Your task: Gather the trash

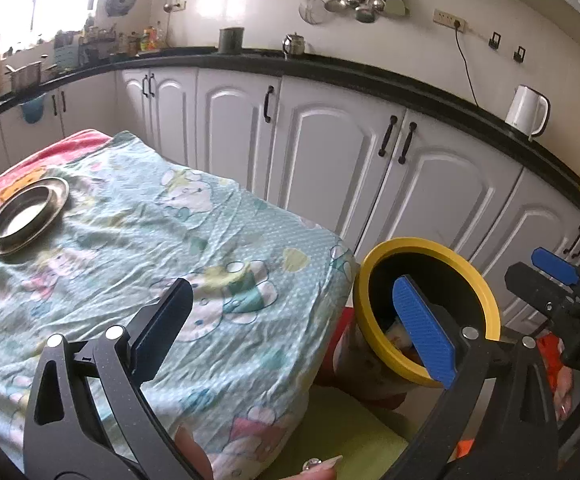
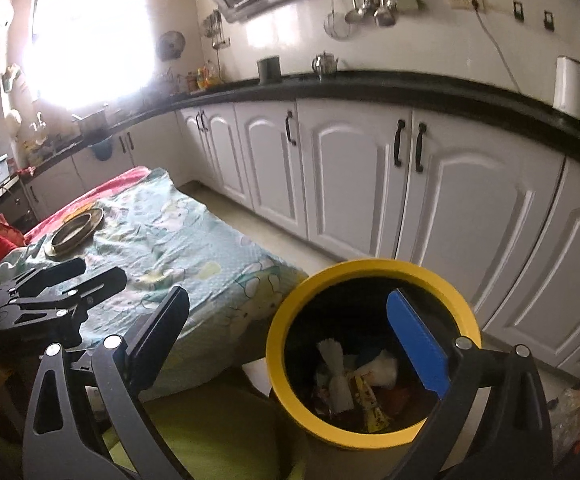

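A yellow-rimmed trash bin (image 2: pixel 374 356) stands on the floor beside the table; it also shows in the left wrist view (image 1: pixel 426 312). Inside lie several wrappers and crumpled white paper (image 2: pixel 354 384). My right gripper (image 2: pixel 290 336) is open and empty, its blue right finger over the bin's mouth. My left gripper (image 1: pixel 294 320) is open and empty, spanning the table's near corner and the bin. The right gripper shows at the right edge of the left wrist view (image 1: pixel 562 288). The left gripper shows at the left of the right wrist view (image 2: pixel 58 284).
The table wears a pale green cartoon cloth (image 1: pixel 162 240) with a metal plate (image 1: pixel 26 214) at its far left. White cabinets (image 1: pixel 330 152) and a black counter with a white kettle (image 1: pixel 528 110) run behind. A green cushion (image 2: pixel 218 436) lies below the grippers.
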### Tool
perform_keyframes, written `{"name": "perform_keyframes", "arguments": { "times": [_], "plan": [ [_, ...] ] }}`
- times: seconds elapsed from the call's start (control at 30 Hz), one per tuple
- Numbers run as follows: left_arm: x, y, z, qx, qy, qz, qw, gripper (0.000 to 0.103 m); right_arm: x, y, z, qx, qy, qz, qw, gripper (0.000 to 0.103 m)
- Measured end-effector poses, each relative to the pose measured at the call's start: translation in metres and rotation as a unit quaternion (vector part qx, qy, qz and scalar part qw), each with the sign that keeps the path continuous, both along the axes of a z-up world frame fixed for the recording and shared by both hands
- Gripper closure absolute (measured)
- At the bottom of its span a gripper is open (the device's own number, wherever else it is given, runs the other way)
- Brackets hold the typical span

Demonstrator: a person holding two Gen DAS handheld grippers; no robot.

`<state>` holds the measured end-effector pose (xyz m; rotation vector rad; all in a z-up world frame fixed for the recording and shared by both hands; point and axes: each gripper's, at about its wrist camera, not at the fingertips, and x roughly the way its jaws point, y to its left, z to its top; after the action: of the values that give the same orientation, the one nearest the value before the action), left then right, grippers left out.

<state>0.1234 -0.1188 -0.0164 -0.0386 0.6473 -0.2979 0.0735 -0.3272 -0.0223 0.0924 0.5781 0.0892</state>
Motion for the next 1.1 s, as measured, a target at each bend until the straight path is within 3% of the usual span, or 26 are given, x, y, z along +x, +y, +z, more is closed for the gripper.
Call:
{"name": "perform_keyframes", "arguments": {
  "times": [0.23,0.33,0.57,1.1],
  "plan": [
    [-0.032,0.011,0.005,0.015,-0.042,0.007,0.999,0.011,-0.022,0.007,-0.003,0.007,-0.024,-0.021,0.999,0.006],
    [-0.047,0.012,0.007,0.024,-0.064,0.015,0.9976,0.011,-0.036,0.01,-0.004,0.006,-0.054,-0.042,0.998,0.006],
    [-0.07,0.018,0.009,0.011,-0.088,0.017,0.9959,0.011,-0.066,0.025,-0.009,-0.014,-0.103,-0.046,0.993,0.006],
    [-0.072,0.023,0.004,-0.005,-0.08,0.019,0.9966,0.011,-0.065,0.032,-0.013,-0.029,-0.09,-0.042,0.995,0.006]
  ]
}}
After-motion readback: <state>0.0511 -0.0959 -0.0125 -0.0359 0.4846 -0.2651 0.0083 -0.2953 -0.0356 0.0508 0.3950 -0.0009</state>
